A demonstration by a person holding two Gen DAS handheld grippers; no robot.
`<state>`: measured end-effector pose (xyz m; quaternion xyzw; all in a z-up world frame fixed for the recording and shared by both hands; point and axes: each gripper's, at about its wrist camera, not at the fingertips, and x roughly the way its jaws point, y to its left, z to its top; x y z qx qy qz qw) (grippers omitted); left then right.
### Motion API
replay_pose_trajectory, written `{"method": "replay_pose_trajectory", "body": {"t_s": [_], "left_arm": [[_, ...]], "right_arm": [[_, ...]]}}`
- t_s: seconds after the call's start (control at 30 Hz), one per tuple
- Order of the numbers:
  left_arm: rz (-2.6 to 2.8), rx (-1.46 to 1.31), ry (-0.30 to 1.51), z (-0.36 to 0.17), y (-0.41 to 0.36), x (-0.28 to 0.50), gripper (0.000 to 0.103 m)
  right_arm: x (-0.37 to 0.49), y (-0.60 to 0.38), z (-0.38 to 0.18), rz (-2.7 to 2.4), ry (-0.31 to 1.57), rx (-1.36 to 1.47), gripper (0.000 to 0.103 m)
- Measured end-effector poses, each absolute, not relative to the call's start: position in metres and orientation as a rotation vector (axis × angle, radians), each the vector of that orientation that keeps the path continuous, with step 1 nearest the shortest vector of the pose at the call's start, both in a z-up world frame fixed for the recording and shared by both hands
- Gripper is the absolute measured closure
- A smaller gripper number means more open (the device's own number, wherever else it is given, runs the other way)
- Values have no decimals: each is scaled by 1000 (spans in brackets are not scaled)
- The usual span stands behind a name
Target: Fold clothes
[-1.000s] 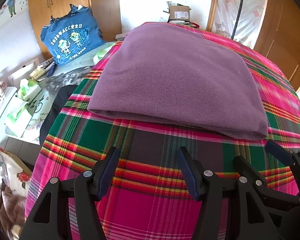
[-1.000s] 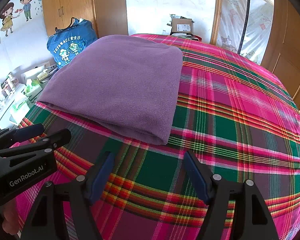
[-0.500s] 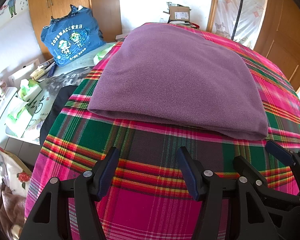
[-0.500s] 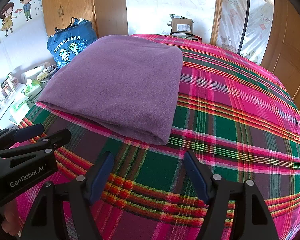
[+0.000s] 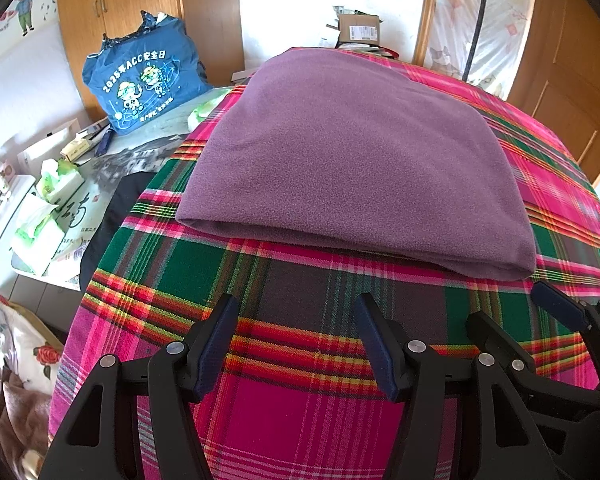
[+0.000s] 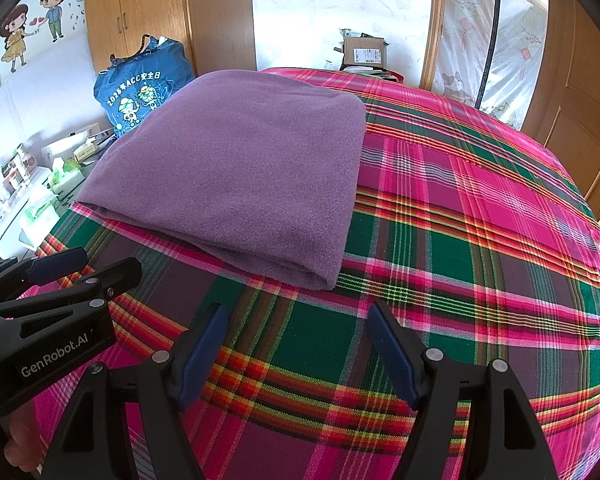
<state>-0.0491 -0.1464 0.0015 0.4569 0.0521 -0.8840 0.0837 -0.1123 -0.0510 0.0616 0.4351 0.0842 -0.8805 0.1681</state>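
Nothing moved, left tool (image 5: 296, 340) and right tool (image 6: 296, 346) released, above plaid cover (image 6: 480, 216).

Purple folded garment (image 5: 352, 160): matt, fuzzy fleece cloth. Plaid bedspread (image 6: 480, 240): woven cloth, fine visible weave. Blue bag (image 5: 140, 80): slightly shiny thin fabric. Wardrobe (image 6: 140, 12): smooth varnished wood. Cardboard box (image 6: 366, 54): matt.

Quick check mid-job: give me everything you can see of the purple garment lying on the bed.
The purple garment looks like soft fleece, plain, with no print, seam or sleeve showing. It is folded into a rounded rectangle of at least two layers, the near edge a doubled fold. It lies flat on the plaid bedspread, toward the side nearest the blue bag. Nothing rests on it. Both claws, left and right, are open and short of its near edge, touching nothing.
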Motion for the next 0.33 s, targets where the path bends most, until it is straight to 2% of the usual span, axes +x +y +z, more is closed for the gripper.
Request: {"method": "replay_pose_trajectory", "body": {"t_s": [0.33], "left_arm": [[-2637,1354,155,2,-144,-48,40]], "right_arm": [[-112,-51,62,-2505,241,1237,30]]}}
